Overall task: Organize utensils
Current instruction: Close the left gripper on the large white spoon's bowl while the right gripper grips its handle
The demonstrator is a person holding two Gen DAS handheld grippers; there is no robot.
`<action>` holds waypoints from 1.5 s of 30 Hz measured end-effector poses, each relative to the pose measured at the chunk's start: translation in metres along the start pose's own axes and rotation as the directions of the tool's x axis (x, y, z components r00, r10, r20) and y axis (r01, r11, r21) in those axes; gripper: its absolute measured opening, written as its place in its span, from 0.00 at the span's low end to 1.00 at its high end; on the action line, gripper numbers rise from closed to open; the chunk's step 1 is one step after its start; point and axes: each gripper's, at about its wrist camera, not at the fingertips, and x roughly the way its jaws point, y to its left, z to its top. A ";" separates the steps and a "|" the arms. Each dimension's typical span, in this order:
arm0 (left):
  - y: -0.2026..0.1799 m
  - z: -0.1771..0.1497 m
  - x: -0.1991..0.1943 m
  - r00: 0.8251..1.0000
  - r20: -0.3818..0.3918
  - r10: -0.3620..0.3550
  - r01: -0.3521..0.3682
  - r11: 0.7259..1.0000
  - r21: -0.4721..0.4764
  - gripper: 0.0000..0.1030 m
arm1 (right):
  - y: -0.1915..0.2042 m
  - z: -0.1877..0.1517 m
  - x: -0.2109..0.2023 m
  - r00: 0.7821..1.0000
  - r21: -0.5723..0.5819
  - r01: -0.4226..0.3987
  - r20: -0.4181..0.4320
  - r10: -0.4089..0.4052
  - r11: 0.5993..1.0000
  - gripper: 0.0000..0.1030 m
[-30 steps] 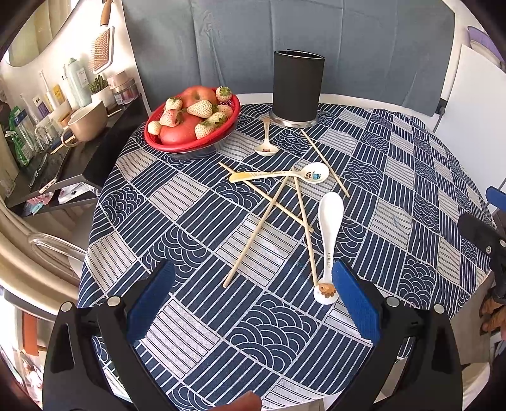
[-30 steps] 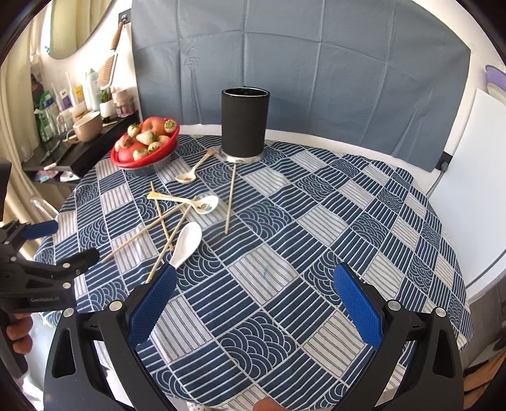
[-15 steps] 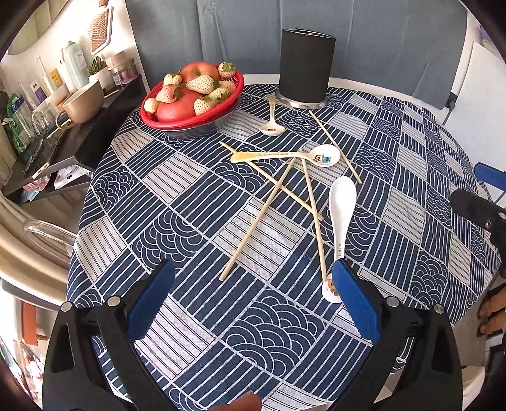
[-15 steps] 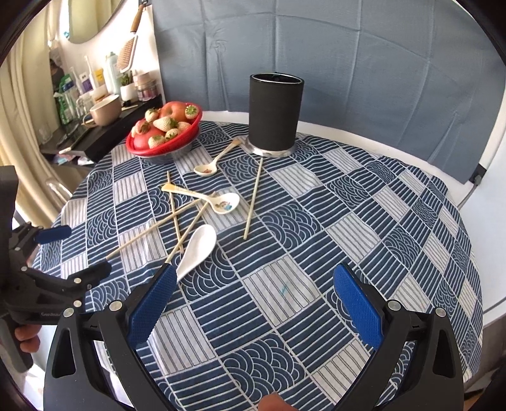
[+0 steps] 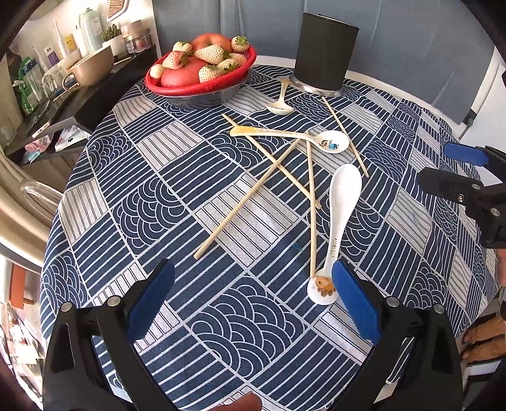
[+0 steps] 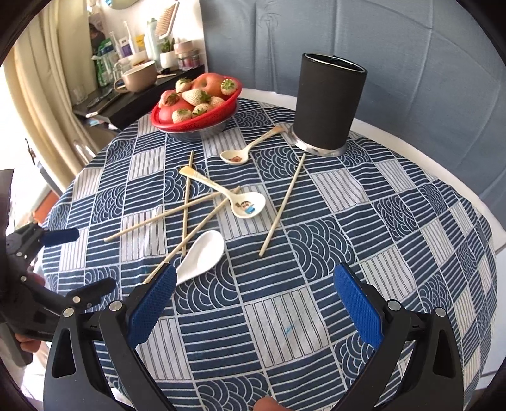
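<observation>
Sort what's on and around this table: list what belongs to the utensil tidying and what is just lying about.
Belongs to the job:
white spoon
cartoon spoon
small spoon
four chopsticks
black holder

Just lying about:
fruit bowl
beige mug
shelf bottles

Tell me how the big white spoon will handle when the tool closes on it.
The white spoon looks glazed and glossy, so it may slip between the pads. It appears ceramic, probably stiff and chip-prone if dropped. Its handle lies beside a chopstick, apparently touching it, so lifting may nudge that. The left tool is open, its right pad near the handle end.
</observation>
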 end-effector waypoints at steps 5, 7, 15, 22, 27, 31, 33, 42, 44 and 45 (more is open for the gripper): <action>-0.010 -0.008 0.007 1.000 -0.011 0.019 -0.019 0.999 -0.047 0.94 | -0.006 0.007 0.019 0.996 -0.074 -0.077 -0.041 0.074 0.994 0.91; -0.015 -0.010 0.009 1.000 -0.014 0.027 -0.028 0.998 -0.063 0.94 | -0.006 0.008 0.025 0.994 -0.101 -0.103 -0.057 0.098 0.990 0.91; -0.028 -0.020 0.017 0.998 -0.032 0.051 -0.054 0.991 -0.126 0.94 | -0.003 0.013 0.051 0.976 -0.178 -0.208 -0.108 0.191 0.962 0.91; -0.032 -0.023 0.021 0.997 -0.037 0.070 -0.075 0.983 -0.168 0.94 | -0.004 0.014 0.069 0.956 -0.185 -0.279 -0.141 0.256 0.942 0.91; -0.036 -0.023 0.027 0.995 -0.051 0.088 -0.096 0.979 -0.182 0.94 | -0.006 0.015 0.081 0.942 -0.184 -0.322 -0.166 0.293 0.929 0.76; -0.039 -0.024 0.030 0.993 -0.064 0.095 -0.106 0.978 -0.182 0.94 | -0.003 0.015 0.088 0.927 -0.203 -0.360 -0.186 0.325 0.911 0.61; -0.040 -0.024 0.031 0.992 -0.070 0.104 -0.115 0.977 -0.179 0.94 | -0.002 0.016 0.089 0.915 -0.205 -0.389 -0.197 0.352 0.898 0.49; -0.037 -0.022 0.034 0.992 -0.083 0.094 -0.109 0.974 -0.200 0.94 | 0.002 0.018 0.093 0.876 -0.205 -0.472 -0.217 0.430 0.858 0.09; -0.036 -0.022 0.036 0.992 -0.093 0.080 -0.098 0.973 -0.211 0.94 | 0.002 0.018 0.091 0.871 -0.200 -0.483 -0.216 0.442 0.853 0.09; -0.037 -0.022 0.036 0.993 -0.093 0.078 -0.096 0.973 -0.212 0.94 | 0.002 0.018 0.090 0.870 -0.198 -0.485 -0.212 0.446 0.852 0.09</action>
